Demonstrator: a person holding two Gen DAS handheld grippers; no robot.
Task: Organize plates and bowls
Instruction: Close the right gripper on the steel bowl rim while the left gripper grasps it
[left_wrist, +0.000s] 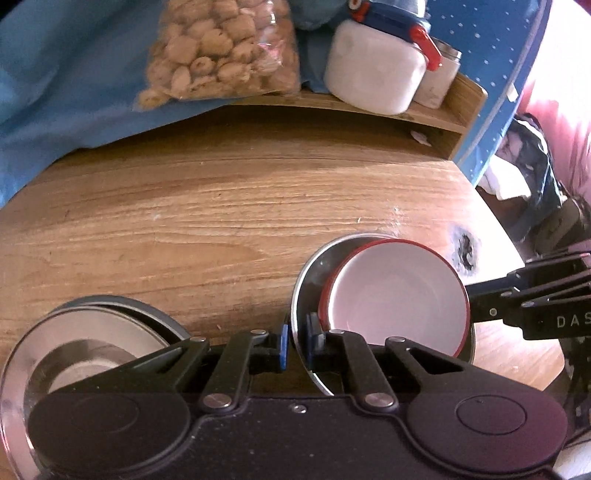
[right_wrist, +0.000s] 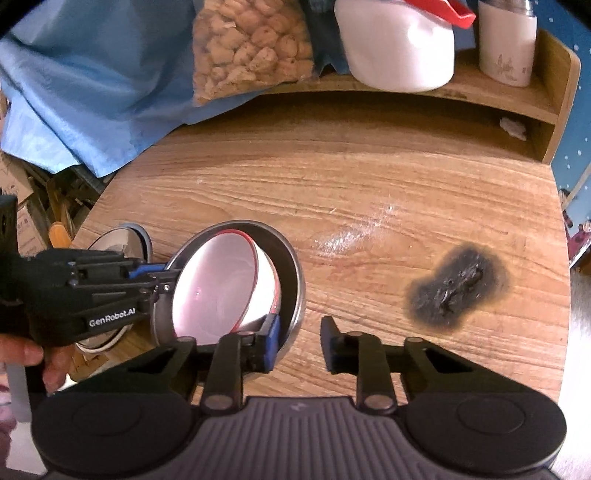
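Observation:
A white bowl with a red rim (left_wrist: 399, 299) (right_wrist: 218, 288) sits tilted inside a steel bowl (left_wrist: 314, 266) (right_wrist: 291, 273) on the wooden table. My left gripper (left_wrist: 297, 345) is shut on the steel bowl's near-left rim, and it also shows in the right wrist view (right_wrist: 162, 280). My right gripper (right_wrist: 299, 341) is open, its left finger against the white bowl's rim, its right finger over bare table. It shows at the right edge of the left wrist view (left_wrist: 476, 299). Stacked steel plates (left_wrist: 92, 332) (right_wrist: 114, 240) lie at the left.
A wooden shelf (right_wrist: 480, 99) at the back holds a white jar with a red clasp (right_wrist: 402, 48), a small white canister (right_wrist: 508, 40) and a bag of nuts (right_wrist: 251, 48). A blue cloth (right_wrist: 85, 85) drapes at the left. A black burn mark (right_wrist: 458, 288) scars the table at the right.

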